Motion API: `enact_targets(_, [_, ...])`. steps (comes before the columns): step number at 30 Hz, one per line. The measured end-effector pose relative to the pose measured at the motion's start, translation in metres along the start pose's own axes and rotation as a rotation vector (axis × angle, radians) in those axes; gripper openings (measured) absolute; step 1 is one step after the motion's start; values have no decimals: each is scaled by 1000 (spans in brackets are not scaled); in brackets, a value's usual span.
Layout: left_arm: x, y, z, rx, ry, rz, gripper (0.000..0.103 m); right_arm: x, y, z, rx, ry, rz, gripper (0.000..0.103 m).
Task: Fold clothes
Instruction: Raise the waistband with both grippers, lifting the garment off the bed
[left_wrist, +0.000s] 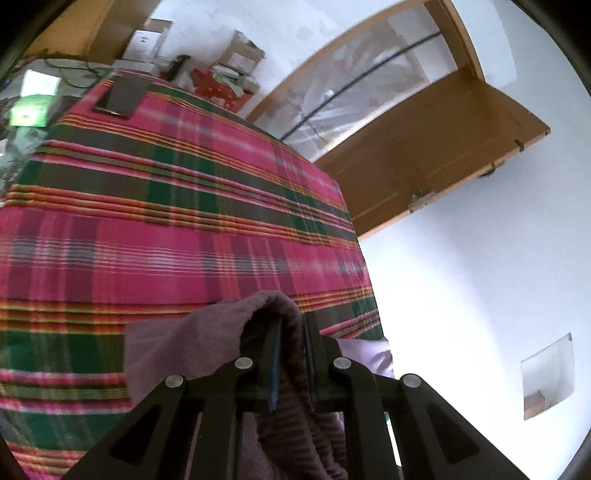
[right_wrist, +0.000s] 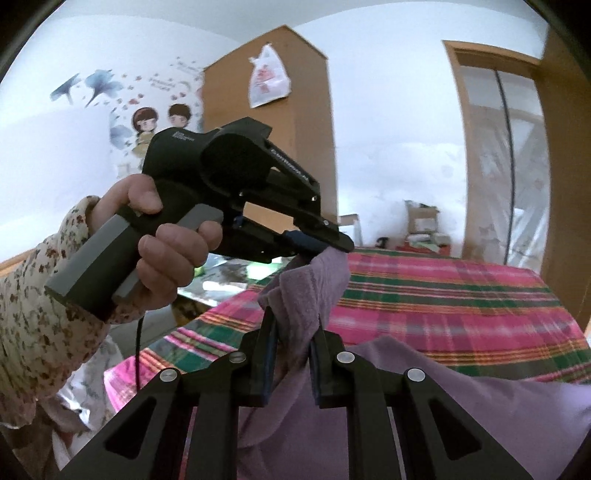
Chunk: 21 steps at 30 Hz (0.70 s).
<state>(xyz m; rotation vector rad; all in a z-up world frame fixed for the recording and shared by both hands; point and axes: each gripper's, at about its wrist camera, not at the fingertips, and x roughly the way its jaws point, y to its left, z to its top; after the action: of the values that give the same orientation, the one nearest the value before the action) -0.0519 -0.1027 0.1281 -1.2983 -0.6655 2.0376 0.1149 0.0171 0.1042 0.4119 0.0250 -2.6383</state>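
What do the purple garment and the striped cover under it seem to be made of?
Purple garment: probably soft knit or fleece, matt; ribbed texture shows where the left gripper pinches it. Striped cover: likely thin woven cotton, matt; plaid lines run through the weave.

White print on left tool body, unreadable (too blurred)

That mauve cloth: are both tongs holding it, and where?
Yes. The left tongs pinch a bunched fold of the mauve ribbed cloth; the right tongs pinch its edge close by, above the pink-green plaid cover.
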Motion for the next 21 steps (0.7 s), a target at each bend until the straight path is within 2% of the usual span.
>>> enact_targets(14, [85, -43, 1, 51, 142, -58, 12, -24, -61, -11, 93, 26, -157, 16])
enact_targets(21, [107, -63, -3, 81, 191, -80, 12, -40, -76, -17, 113, 33, -210, 16])
